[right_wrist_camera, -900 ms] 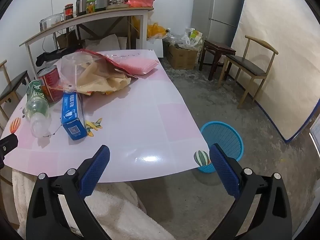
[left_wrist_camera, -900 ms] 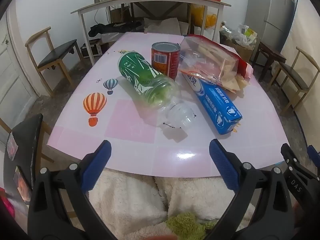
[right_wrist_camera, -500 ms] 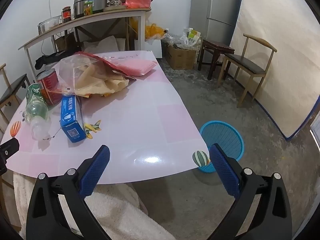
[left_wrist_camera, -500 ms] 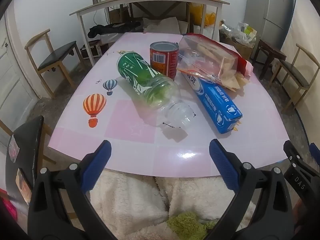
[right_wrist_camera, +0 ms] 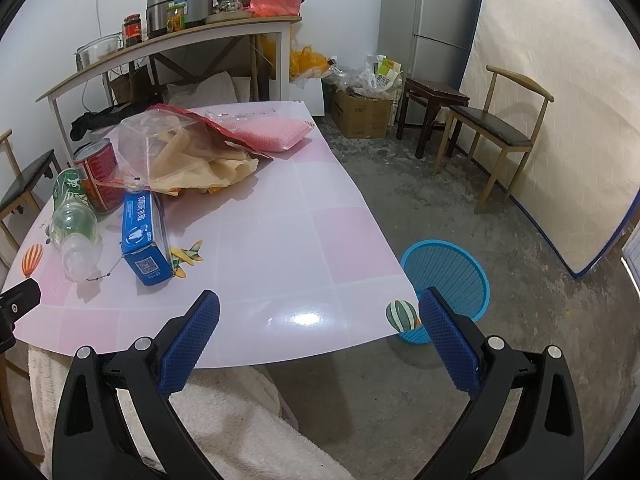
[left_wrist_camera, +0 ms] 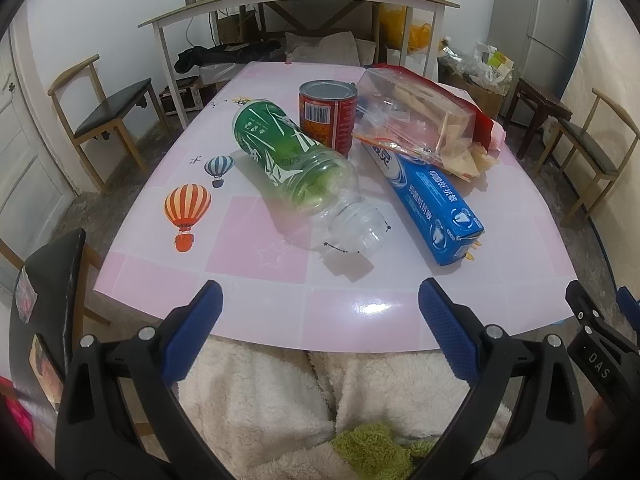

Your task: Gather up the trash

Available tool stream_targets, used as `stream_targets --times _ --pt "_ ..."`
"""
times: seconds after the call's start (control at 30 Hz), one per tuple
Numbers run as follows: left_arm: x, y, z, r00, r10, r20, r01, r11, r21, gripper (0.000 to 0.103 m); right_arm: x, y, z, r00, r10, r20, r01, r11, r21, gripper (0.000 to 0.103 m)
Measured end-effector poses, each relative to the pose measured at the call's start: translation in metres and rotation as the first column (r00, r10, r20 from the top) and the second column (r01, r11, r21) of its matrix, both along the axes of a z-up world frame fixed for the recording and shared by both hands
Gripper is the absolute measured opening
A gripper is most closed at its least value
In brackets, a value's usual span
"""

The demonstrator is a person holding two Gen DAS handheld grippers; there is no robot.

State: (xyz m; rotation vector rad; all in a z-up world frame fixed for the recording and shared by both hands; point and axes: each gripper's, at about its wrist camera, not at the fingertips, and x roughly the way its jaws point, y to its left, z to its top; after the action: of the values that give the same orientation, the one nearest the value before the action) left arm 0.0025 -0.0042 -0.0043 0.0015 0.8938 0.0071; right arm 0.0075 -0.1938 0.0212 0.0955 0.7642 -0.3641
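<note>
Pink table (left_wrist_camera: pixel 256 240) | green bottle (left_wrist_camera: pixel 288 160) lying | both tools gaping

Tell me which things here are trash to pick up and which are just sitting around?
For the job:
- plastic bottle, lying on its side
- red can, upright
- blue box
- clear bag
- blue basket on the floor, probably for the trash

Just around:
- pink table
- chairs
- fridge
- cardboard box
- shelf with jars
</note>
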Motion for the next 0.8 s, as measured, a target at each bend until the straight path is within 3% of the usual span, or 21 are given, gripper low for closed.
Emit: stream_targets --times 0.8 --pt "-0.0005 0.0033 0.0047 1.0 0.009 0.004 -0.009 1.0 -0.002 0.094 0.0033 0.0026 -0.0008 1.0 0.007 -0.003 -0.007 1.0 0.0 0.097"
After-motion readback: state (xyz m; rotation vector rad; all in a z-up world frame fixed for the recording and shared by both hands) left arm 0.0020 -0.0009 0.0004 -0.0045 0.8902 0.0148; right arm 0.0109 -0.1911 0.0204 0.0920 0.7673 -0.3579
